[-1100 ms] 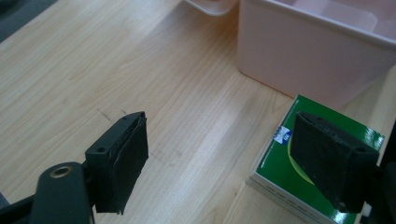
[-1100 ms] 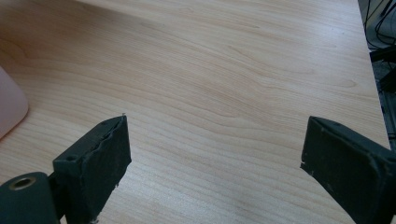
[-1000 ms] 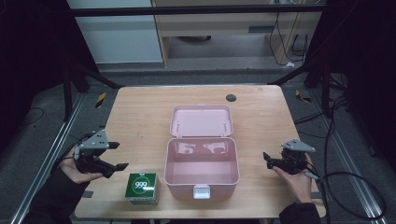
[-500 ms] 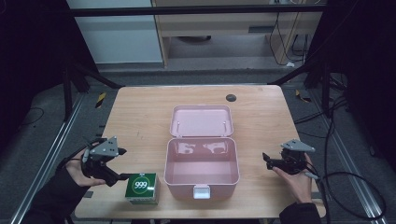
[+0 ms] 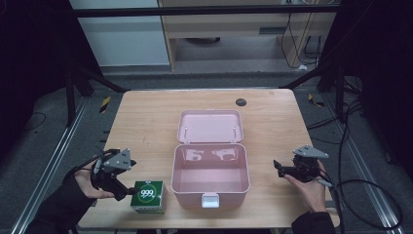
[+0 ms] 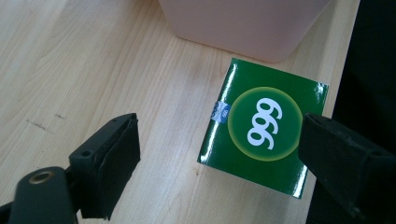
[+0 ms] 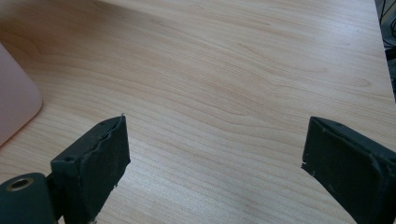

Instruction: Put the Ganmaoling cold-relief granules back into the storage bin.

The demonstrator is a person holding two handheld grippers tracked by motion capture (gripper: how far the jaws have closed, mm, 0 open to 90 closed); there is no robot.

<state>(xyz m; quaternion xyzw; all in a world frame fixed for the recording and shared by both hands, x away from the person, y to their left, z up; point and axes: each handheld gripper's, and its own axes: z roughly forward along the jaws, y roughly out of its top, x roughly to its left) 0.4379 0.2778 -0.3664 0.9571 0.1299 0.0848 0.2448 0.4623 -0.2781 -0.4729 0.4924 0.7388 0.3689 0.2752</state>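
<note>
A green carton marked 999 (image 5: 148, 196) lies flat near the table's front edge, just left of an open pink case (image 5: 175, 170) whose lid (image 5: 209, 126) lies back flat. My left gripper (image 5: 127, 188) is at the carton's left side. In the left gripper view the carton (image 6: 264, 123) lies between the jaws of the left gripper (image 6: 219, 125). The jaws have just been opening and neither pad presses on the carton. To the right of the case my right gripper (image 5: 278, 166) rests open over bare wood, with nothing between its jaws in its own view (image 7: 215, 135).
The pink case's wall (image 6: 243, 23) is close beyond the carton, and its corner (image 7: 14, 98) shows at the left of the right gripper view. A small dark round spot (image 5: 240, 102) marks the table's far side. Cables (image 5: 370, 185) trail off the table's right edge.
My left gripper has moved right, up to the green carton, and its jaws now stand wider apart. The right gripper, the carton and the case have not moved.
</note>
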